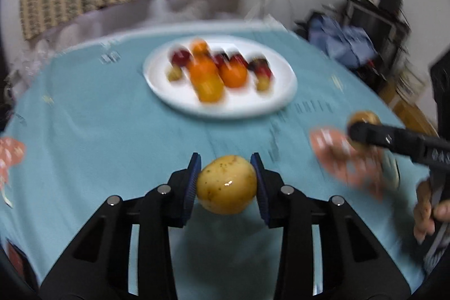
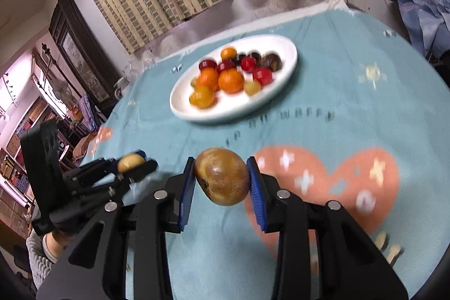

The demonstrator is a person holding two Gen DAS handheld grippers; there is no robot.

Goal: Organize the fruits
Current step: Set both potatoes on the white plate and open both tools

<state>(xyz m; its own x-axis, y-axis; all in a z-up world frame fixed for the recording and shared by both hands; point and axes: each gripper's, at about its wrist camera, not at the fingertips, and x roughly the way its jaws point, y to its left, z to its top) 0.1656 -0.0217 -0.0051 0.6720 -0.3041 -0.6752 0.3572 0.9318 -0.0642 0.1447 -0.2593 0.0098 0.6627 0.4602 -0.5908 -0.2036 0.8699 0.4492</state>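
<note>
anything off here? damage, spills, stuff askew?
One thing: the fruit in the right gripper is brown and blotchy with a dark spot, possibly bruised or overripe, unlike the cleaner yellow fruit in the left gripper. No spills; the white plate sits flat on the blue tablecloth. Motion blur hides detail.

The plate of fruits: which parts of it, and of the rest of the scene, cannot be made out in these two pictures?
- Small fruits on the white plate: motion blur smears them in the left wrist view, so kind and count are unclear.
- Printed words on the blue tablecloth: blurred in both views, unreadable.
- Underside of the yellow fruit and of the brown fruit: each faces away from its camera.
- Right gripper: the picture edge cuts its body off.
</note>
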